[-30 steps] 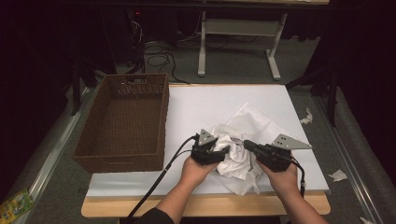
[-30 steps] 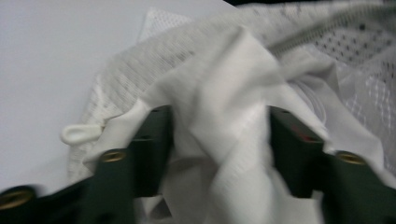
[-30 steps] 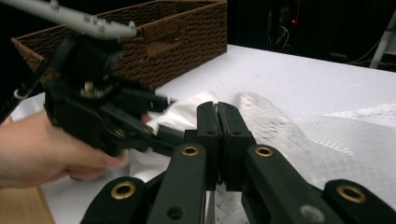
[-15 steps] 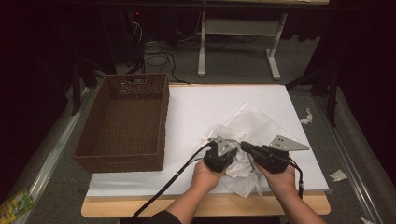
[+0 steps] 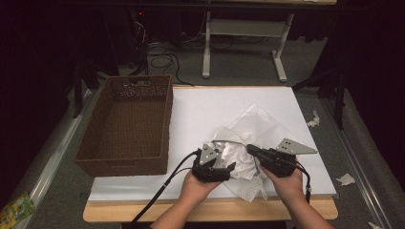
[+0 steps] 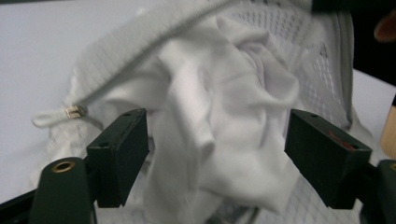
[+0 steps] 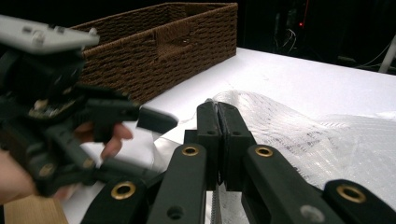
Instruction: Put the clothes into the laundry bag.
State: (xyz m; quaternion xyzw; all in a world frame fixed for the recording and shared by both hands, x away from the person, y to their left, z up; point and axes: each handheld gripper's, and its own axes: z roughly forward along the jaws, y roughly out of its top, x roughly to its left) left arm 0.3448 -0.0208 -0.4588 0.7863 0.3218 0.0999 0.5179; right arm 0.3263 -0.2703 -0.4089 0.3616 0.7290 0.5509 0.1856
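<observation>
A white mesh zip bag [image 5: 260, 124] lies on the white table [image 5: 215, 105], with a crumpled white cloth [image 5: 241, 157] bunched at its near opening. My left gripper [image 5: 229, 168] points right at the cloth. Its jaws have just been opening and now stand wide: the cloth [image 6: 224, 93] lies between the pads [image 6: 119, 154] without being pressed. The bag's zipper [image 6: 154, 42] runs across above, and its pull [image 6: 72, 111] lies at the left. My right gripper [image 5: 249, 149] is shut on the mesh bag's edge [image 7: 327, 140], jaws together [image 7: 218, 121].
A brown wicker basket [image 5: 122, 167] stands empty on the table's left side, also seen in the right gripper view [image 7: 154, 46]. Scraps of paper [image 5: 346, 179] lie on the floor to the right. A desk frame and cables sit beyond the far edge.
My left gripper pushed right into the cloth, then drew back a little toward the near edge with its jaws wider apart. The right gripper has stayed put on the bag.
</observation>
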